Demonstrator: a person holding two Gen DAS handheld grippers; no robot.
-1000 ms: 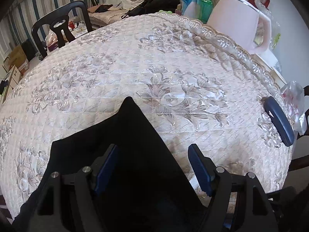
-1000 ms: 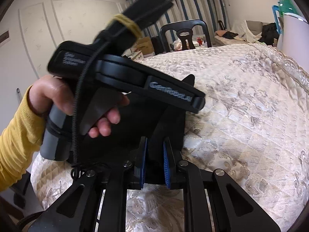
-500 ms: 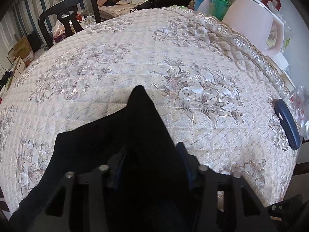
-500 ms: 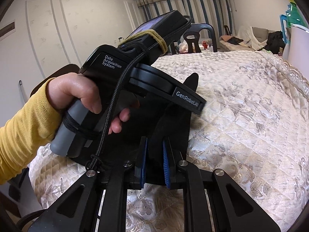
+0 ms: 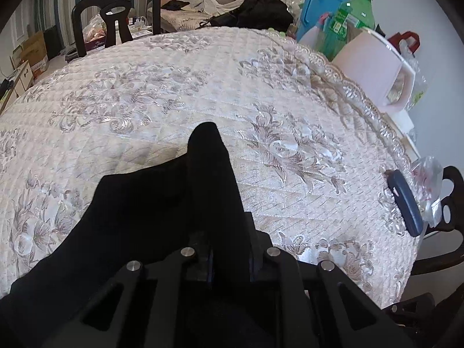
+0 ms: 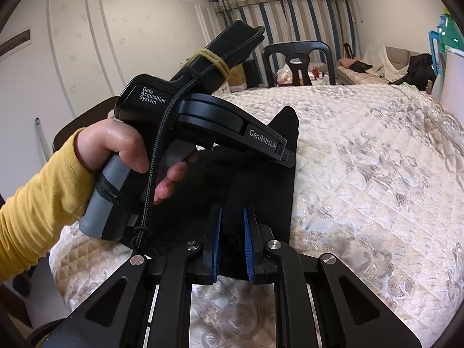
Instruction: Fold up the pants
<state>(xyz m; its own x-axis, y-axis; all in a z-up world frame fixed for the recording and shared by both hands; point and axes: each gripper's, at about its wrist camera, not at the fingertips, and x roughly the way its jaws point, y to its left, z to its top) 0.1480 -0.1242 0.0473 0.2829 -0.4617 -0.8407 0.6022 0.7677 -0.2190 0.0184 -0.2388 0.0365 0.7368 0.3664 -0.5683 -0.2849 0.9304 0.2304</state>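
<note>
Cloth fills both tools. Left tool: jaws closing, black fabric of the pants bunched between them, pads hidden by the cloth, so a pinch that looks nearly made. Right tool: clenched on a fold of the same pants, blue pads pressing the fabric from either side. From the right wrist view the left tool sits just ahead over the cloth, gripped by a hand in a yellow sleeve. Pants lie at the near edge of the bench, partly flat, one corner standing up in a peak toward the middle. Judgement: early to middle of the fold; both edges taken, the carry-over and flattening yet to do. Bench wears a quilted cream cover with floral embroidery and a lace edge. Dark blue flat object near its right rim. Beyond: black chair, striped curtains, bottles and a pink container at the far side.
</note>
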